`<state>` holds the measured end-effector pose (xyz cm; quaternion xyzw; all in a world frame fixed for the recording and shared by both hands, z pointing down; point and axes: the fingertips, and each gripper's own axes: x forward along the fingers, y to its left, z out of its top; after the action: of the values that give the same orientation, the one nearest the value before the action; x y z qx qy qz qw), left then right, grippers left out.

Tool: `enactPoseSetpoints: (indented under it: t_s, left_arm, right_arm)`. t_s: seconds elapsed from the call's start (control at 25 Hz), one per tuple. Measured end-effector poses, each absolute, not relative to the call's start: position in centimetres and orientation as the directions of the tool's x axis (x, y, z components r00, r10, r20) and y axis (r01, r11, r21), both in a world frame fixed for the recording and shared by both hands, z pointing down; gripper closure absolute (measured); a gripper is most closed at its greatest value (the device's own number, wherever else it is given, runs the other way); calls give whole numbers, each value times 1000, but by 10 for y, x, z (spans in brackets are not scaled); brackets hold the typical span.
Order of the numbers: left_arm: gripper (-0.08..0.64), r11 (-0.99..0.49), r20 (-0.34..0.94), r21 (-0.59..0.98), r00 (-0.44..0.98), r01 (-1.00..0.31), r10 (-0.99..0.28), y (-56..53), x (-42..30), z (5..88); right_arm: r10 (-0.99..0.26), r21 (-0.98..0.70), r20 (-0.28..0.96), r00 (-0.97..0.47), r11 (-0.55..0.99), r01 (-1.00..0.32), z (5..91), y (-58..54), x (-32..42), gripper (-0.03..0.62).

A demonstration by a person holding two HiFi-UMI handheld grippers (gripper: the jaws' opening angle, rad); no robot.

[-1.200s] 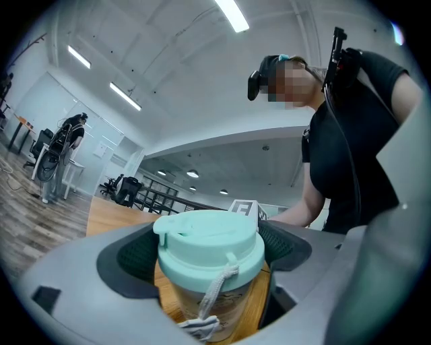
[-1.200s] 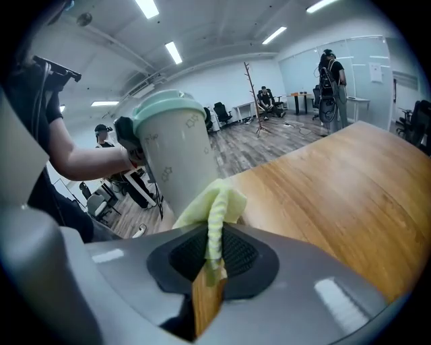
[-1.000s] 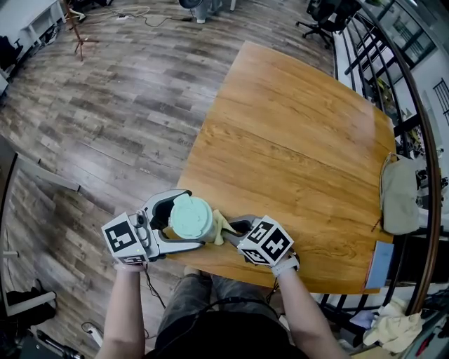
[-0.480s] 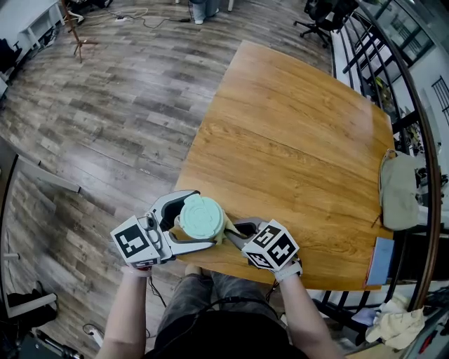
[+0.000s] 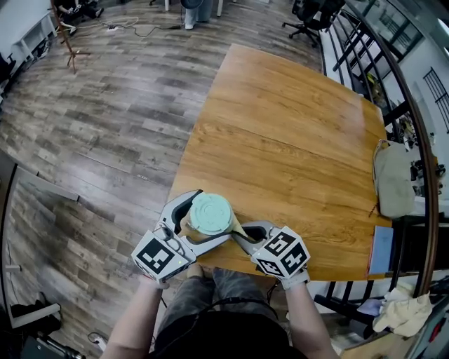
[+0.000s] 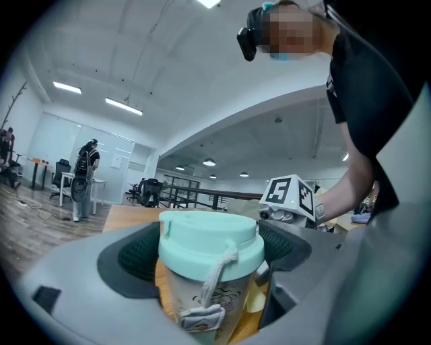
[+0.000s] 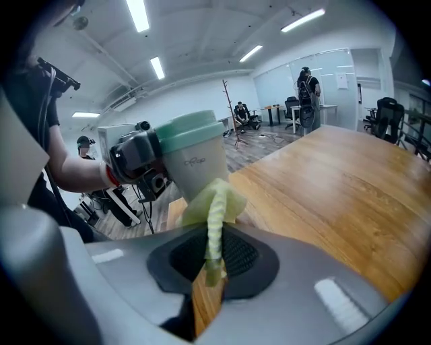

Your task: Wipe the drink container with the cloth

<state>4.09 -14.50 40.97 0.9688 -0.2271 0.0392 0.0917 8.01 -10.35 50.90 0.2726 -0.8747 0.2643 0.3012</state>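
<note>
left gripper (image 5: 208,218) is clamped on the cup (image 6: 209,251) at the near edge of the table (image 5: 295,140), right gripper (image 7: 213,261) pinching the cloth (image 7: 215,201) against its side (good contact). I'd hold steady and rub round.

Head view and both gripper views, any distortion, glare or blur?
Head view: strong fisheye bends the table edges, pale sheen at its far end, otherwise sharp. Left gripper view: drink container sharp, corners vignetted dark. Right gripper view: ceiling lights blow out white; the cloth close up looks slightly soft.
</note>
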Motion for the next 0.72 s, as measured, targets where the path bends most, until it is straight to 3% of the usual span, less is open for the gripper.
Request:
enactPoseSetpoints:
  t_s: [0.44,0.72]
  left_arm:
    - [115,-711,154,107,718,-695,-678,-149,48,410]
    - [115,-609,183,65,609,-791,-772,-138,50,410]
  right_arm:
    - [-445,-267,641,-626,635,-725,492,-84,96,549]
    - [-509,-267,613,-605,587,-764,485,-69,95,549]
